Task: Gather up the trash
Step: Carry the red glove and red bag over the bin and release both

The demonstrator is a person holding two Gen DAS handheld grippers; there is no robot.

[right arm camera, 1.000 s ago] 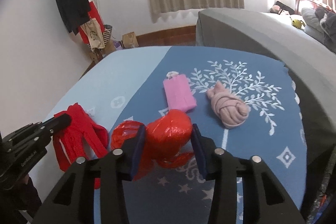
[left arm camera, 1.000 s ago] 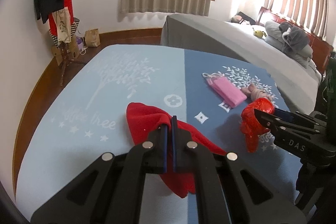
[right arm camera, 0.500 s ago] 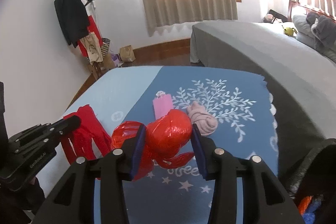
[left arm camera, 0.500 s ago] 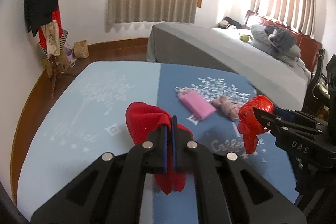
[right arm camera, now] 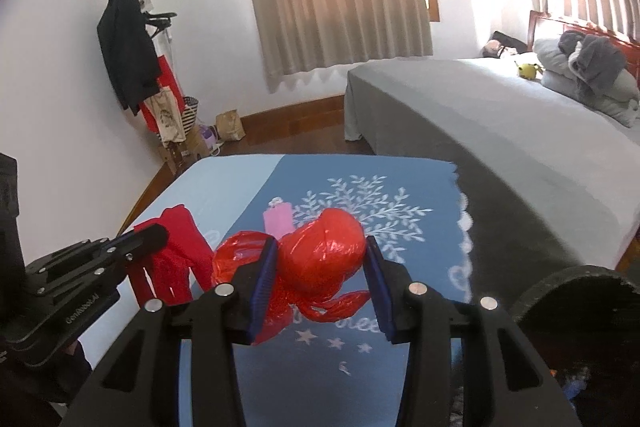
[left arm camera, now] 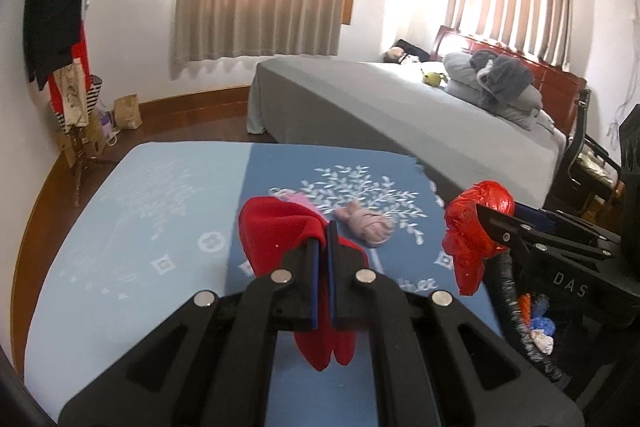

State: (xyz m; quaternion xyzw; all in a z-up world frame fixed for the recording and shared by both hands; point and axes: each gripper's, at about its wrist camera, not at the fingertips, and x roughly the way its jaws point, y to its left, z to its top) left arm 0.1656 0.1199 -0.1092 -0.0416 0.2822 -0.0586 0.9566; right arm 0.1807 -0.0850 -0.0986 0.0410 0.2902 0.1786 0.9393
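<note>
The left gripper (left arm camera: 322, 247) is clenched tight on a limp red cloth (left arm camera: 276, 239), which drapes either side of its fingers, while the right gripper (right arm camera: 320, 283) grasps a crumpled red plastic bag knotted into a ball (right arm camera: 320, 259) across its bulk, jaws part-spread to suit its width. Both pieces hang clear above the near edge of the blue patterned table cover (left arm camera: 160, 211), presumably lifted for carrying to the dark-rimmed bin (right arm camera: 576, 283) at the cover's right corner (coloured scraps show inside). A pink flat pouch (right arm camera: 277, 219) and a pale pink knotted cloth (left arm camera: 366, 225) lie near the cover's middle, uncollected.

Grey bed (left arm camera: 400, 107), coat rack (left arm camera: 60, 39)
</note>
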